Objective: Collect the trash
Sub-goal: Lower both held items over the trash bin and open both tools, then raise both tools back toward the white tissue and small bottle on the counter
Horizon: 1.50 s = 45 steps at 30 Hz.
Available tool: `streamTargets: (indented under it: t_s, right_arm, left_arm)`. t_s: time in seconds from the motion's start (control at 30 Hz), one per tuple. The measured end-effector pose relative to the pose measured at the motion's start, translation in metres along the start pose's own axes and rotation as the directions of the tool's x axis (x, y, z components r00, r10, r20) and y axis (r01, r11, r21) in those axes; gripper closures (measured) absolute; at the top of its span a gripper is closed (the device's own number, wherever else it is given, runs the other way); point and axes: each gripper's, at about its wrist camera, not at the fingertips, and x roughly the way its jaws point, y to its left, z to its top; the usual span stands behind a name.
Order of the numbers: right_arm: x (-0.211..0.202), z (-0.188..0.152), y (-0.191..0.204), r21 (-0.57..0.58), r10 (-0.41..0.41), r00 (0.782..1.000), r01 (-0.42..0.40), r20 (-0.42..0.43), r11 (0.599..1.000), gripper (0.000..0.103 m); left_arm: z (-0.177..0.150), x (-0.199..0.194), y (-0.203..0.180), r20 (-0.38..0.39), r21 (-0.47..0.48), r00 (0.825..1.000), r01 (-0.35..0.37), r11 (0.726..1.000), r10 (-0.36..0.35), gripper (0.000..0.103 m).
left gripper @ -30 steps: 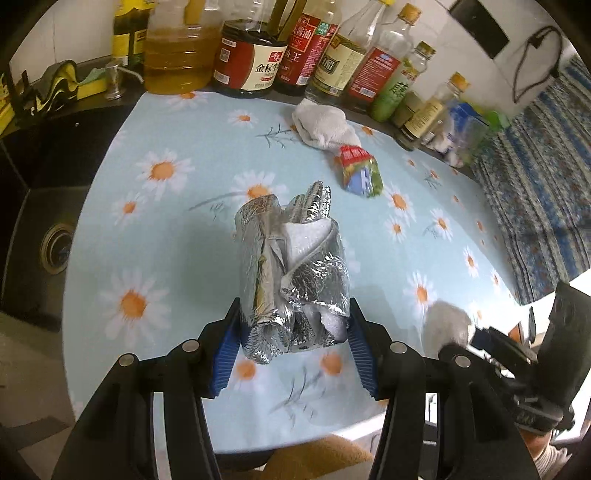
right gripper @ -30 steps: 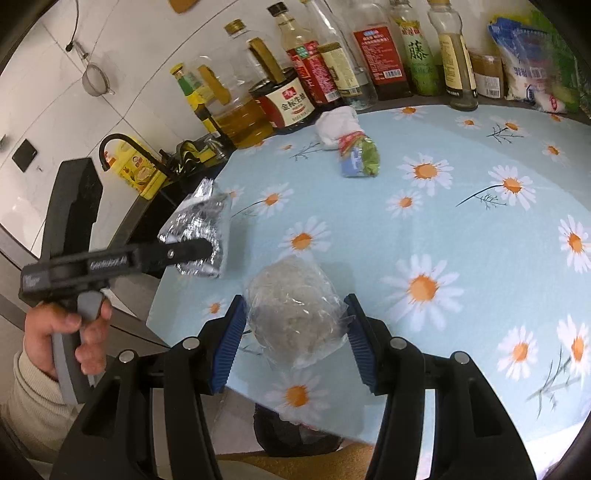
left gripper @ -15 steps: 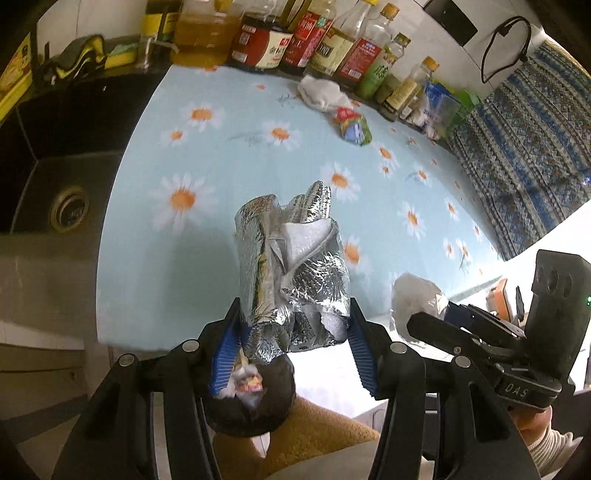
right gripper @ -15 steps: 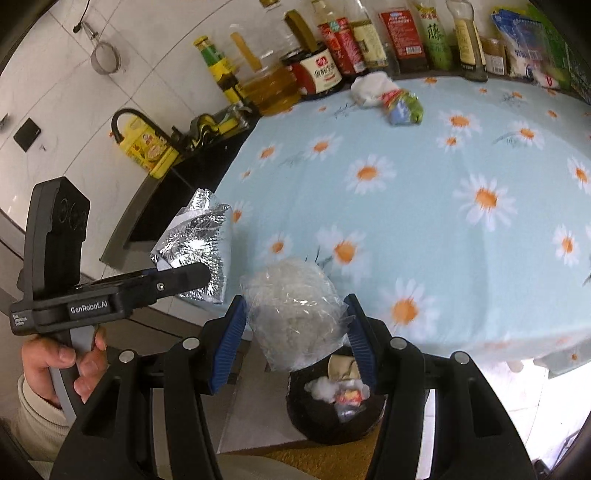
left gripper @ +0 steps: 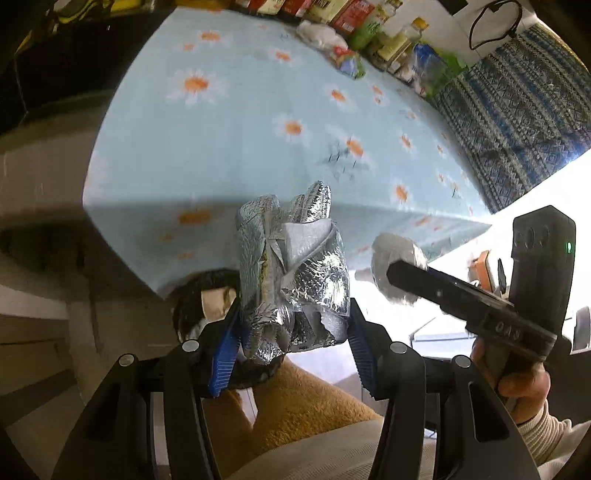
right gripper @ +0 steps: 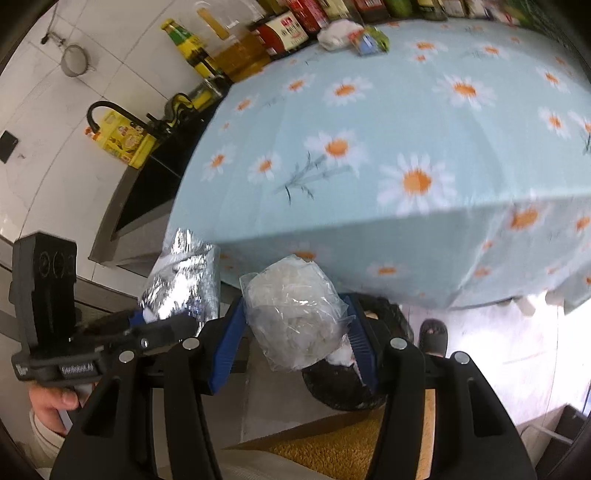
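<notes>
1. Two grippers are hanging just off the near edge of the bench [right gripper: 406, 122], which is wearing a pale blue cloth printed with white and orange daisies; white wall tiles are showing behind it, a dark sink [right gripper: 155, 177] with a black tap is sitting past its left edge, and a blue patterned curtain [left gripper: 517, 110] is hanging past its right edge.
2. One crumpled silver foil wrapper [left gripper: 291, 273] is sitting clamped between the blue pads of the left gripper [left gripper: 293, 332], whose jaws are standing partly closed on it.
3. One clear plastic bag of white waste [right gripper: 295, 317] is being pinched in the same way by the right gripper [right gripper: 295, 343].
4. One black trash bin [right gripper: 343, 384] is standing on the floor below both loads, with some paper already inside.
5. Two more pieces are lying at the far edge of the bench: a white crumpled wad [right gripper: 336, 33] and a small colourful packet [right gripper: 369, 40] touching it.
6. Several bottles [right gripper: 284, 33] are lining that far edge; their labels are too blurred to read, while the left handle is showing "GenRobot.AI".
</notes>
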Motion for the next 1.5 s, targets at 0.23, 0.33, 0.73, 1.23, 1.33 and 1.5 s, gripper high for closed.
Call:
streamTargets:
  t_s: [0.23,0.33,0.73,1.23,1.33,1.5]
  right_arm:
    - [0.017,-0.013,-0.009,0.059,-0.010,0.999,0.013,-0.044,0.998,0.048]
    - [0.025,-0.018,-0.014,0.080,-0.012,0.998,0.017,-0.067,0.997,0.048]
    - [0.065,-0.029,-0.037,0.172,-0.003,0.988,0.029,-0.151,0.985,0.048]
    - [0.095,-0.020,-0.058,0.225,0.004,0.983,0.038,-0.183,0.974,0.033]
    - [0.094,-0.020,-0.060,0.224,-0.006,0.984,0.047,-0.180,0.974,0.033]
    - [0.090,-0.019,-0.059,0.226,-0.021,0.983,0.063,-0.183,0.972,0.033]
  left_arm:
    - [-0.029,0.026,0.017,-0.097,-0.019,0.995,0.005,1.000,-0.006,0.051]
    - [-0.039,0.039,0.023,-0.131,-0.037,0.991,-0.002,0.999,-0.003,0.051]
    - [-0.064,0.099,0.045,-0.292,-0.099,0.956,-0.058,0.993,0.027,0.051]
    - [-0.063,0.136,0.057,-0.365,-0.159,0.928,-0.138,0.978,0.072,0.023]
    - [-0.064,0.136,0.062,-0.367,-0.172,0.928,-0.141,0.975,0.069,0.023]
    - [-0.064,0.132,0.069,-0.359,-0.183,0.931,-0.141,0.973,0.068,0.023]
